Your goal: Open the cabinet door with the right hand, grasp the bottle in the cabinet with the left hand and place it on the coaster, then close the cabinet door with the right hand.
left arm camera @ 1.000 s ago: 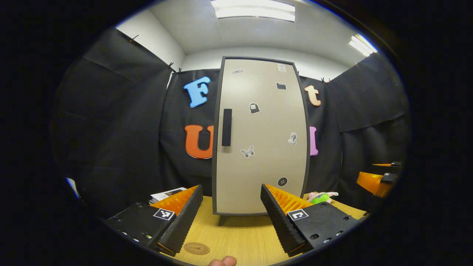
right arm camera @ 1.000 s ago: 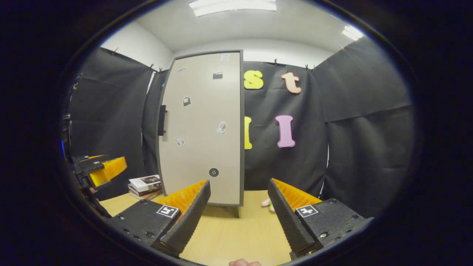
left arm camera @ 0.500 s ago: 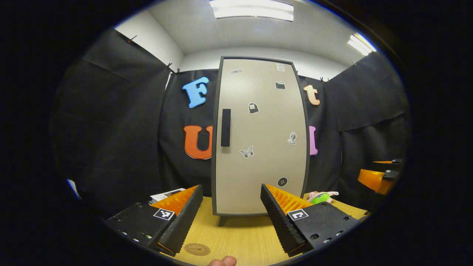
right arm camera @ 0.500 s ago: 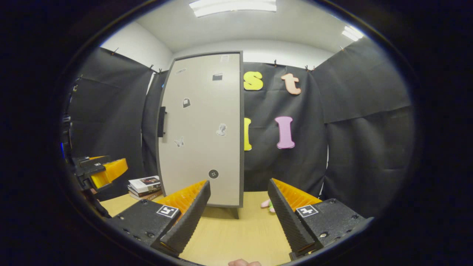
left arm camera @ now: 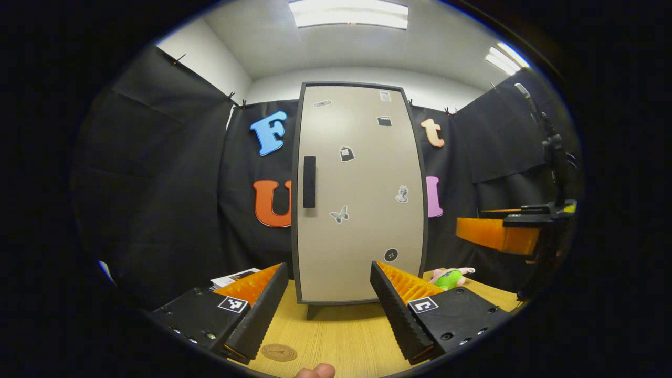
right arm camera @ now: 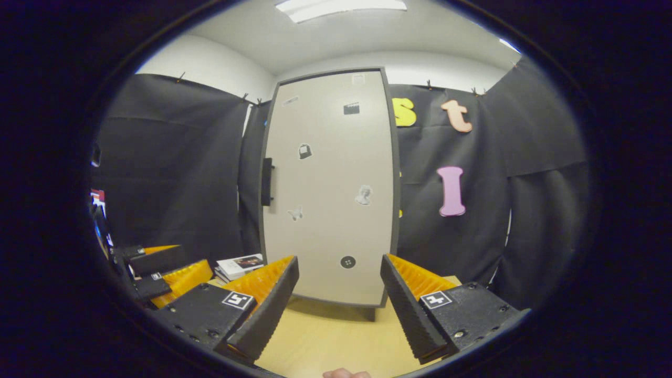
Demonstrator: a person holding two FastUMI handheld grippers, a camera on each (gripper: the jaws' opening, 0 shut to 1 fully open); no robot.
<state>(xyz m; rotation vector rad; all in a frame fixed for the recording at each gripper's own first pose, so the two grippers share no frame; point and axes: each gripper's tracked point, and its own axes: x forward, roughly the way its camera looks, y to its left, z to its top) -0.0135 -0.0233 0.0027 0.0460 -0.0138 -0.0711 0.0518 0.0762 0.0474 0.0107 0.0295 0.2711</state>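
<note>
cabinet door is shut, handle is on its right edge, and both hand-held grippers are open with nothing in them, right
Not quite: the handle sits on the left edge of the cabinet door, as the left gripper view shows. The rest holds: the door is shut, and the left hand-held gripper and right hand-held gripper are both open with nothing in them.

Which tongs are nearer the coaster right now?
Left. The left tongs hang open just above the coaster on the table; the right tongs are off to the right, facing the cabinet door.
</note>
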